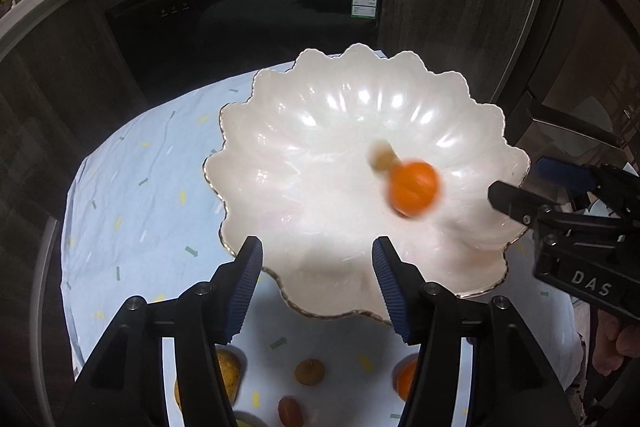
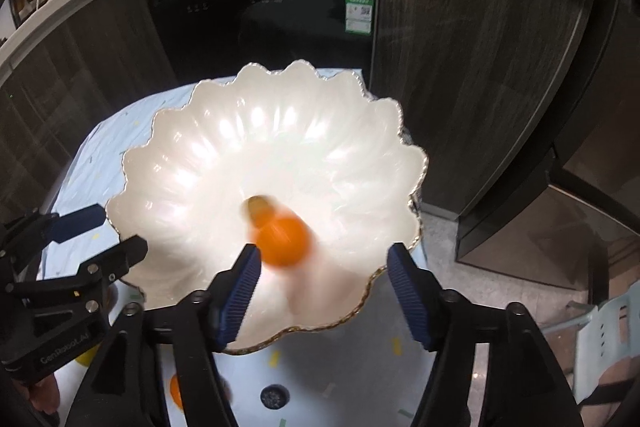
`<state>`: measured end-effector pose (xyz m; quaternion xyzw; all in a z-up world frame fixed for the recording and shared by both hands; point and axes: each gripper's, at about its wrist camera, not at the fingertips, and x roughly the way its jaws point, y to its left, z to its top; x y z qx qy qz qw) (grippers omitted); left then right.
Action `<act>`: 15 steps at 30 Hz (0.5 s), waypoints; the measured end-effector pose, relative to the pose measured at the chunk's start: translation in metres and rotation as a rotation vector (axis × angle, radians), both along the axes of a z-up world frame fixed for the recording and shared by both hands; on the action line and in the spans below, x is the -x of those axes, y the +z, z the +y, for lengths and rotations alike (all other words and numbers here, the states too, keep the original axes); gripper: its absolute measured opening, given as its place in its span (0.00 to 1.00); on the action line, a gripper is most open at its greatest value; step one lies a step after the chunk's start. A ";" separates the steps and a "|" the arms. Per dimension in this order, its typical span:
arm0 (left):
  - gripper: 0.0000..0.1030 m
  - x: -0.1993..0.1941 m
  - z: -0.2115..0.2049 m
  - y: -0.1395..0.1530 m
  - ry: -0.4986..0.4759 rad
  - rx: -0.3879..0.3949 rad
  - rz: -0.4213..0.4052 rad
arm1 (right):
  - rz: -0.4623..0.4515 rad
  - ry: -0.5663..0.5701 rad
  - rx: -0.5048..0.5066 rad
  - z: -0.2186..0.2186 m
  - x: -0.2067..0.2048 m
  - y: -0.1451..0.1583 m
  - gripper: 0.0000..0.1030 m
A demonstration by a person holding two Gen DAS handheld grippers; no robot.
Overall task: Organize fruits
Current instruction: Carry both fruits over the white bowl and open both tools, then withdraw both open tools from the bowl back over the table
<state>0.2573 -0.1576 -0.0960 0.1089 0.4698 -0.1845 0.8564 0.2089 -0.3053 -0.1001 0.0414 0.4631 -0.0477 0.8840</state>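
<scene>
At the bottom of the left wrist view my left gripper (image 1: 318, 259) is standing with its jaws apart and nothing between the blue pads; at the bottom of the right wrist view my right gripper (image 2: 324, 267) is standing apart too, and its pads are not pressing on anything. I think both are open because each has let a fruit go into the bowl; this is my judgement only.

Below my left fingers, at the lower edge of that frame, several fruits are waiting on the pale cloth (image 1: 132, 211): a yellow fruit (image 1: 228, 367) at lower left, two small brown fruits (image 1: 309, 371) in the lower middle, and an orange one (image 1: 408, 377) half hidden behind my right-hand finger.

Just beyond the fingertips the white scalloped bowl (image 1: 280, 131) is filling the middle of both frames; its wavy gold rim is passing under my pads, so I am needing to rise before I am drawing back, otherwise a finger may catch the edge.

Inside the bowl, right of centre in the left view, an orange fruit (image 1: 413, 187) is looking blurred, and a small brown fruit (image 1: 381, 155) is blurred just above it; they are seeming to roll, touching or almost touching.

The left half of the bowl is free; on the cloth at the left of the frame there is open room.

Farther, at the top, the dark oven (image 1: 248, 7) is standing behind the table.
</scene>
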 end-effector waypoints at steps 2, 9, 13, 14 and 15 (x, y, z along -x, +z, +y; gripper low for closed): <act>0.57 0.002 0.002 0.002 0.005 0.003 -0.002 | -0.008 -0.003 0.008 0.001 0.001 0.003 0.66; 0.62 0.008 0.010 0.011 0.034 0.001 -0.029 | -0.025 0.001 0.011 0.007 0.008 0.011 0.66; 0.62 0.014 0.016 0.017 0.047 0.000 -0.044 | -0.033 0.003 0.012 0.012 0.014 0.016 0.66; 0.62 0.016 0.017 0.018 0.050 0.000 -0.048 | -0.035 0.004 0.010 0.013 0.016 0.017 0.66; 0.62 0.017 0.018 0.020 0.051 0.002 -0.050 | -0.036 0.003 0.009 0.014 0.017 0.018 0.66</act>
